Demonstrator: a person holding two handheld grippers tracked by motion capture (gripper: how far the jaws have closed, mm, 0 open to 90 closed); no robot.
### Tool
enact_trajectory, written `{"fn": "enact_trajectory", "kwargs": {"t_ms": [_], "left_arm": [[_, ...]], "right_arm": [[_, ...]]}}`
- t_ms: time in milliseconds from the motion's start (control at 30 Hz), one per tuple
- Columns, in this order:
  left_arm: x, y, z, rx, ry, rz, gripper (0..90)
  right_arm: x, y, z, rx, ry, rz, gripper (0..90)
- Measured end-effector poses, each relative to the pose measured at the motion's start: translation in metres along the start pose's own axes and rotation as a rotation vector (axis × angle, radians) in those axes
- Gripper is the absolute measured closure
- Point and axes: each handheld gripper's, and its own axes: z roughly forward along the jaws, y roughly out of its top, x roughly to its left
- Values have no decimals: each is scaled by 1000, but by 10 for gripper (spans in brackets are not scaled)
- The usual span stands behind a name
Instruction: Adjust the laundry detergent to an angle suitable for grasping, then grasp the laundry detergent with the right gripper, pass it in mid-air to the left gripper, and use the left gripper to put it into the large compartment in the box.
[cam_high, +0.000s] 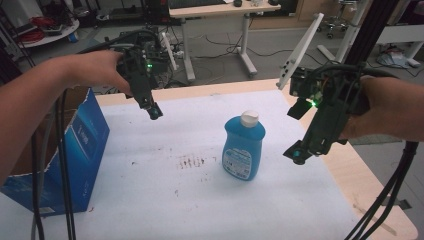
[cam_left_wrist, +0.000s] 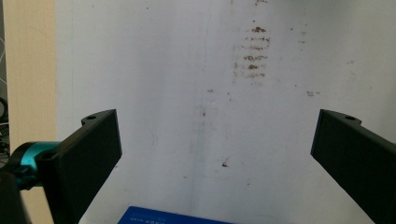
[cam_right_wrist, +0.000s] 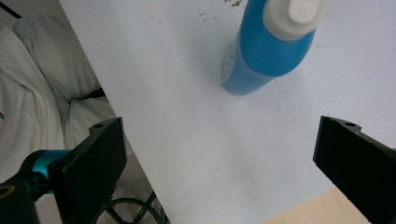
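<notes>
Jaws spread wide on both sides, nothing between them. The right gripper (cam_high: 299, 156) hovers just right of the blue detergent bottle (cam_high: 243, 147), which stands upright mid-table, white cap on (untouched, I'd say). The left gripper (cam_high: 154, 112) hangs well apart, far-left, above the white table (cam_high: 150, 200) cover near the blue cardboard box (cam_high: 75, 150). The grasp has yet to begin.

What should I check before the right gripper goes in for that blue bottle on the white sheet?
1. Blue bottle upright: ok.
2. White cap seated on the bottle: ok.
3. Right gripper jaws open and holding nothing: ok.
4. Path between right gripper and bottle free: ok.
5. Left gripper open, held above the white sheet, away from the bottle: ok.
6. Blue cardboard box apart from the bottle: ok.
</notes>
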Motion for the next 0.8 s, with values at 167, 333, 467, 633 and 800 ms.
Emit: {"fn": "enact_trajectory", "kwargs": {"t_ms": [167,333,467,633,800], "left_arm": [[0,3,3,1,-6,10,18],[1,4,6,6,-15,15,18],[2,3,7,11,-15,13,18],[1,4,9,5,-11,17,17],[-2,4,11,13,-14,22,17]], "right_arm": [[-6,-6,1,-11,-12,36,23],[-14,-11,5,-26,-12,71,23],[-20,-15,11,-34,2,99,23],[-28,-20,18,-72,20,127,23],[-36,-23,28,-124,32,150,23]]}}
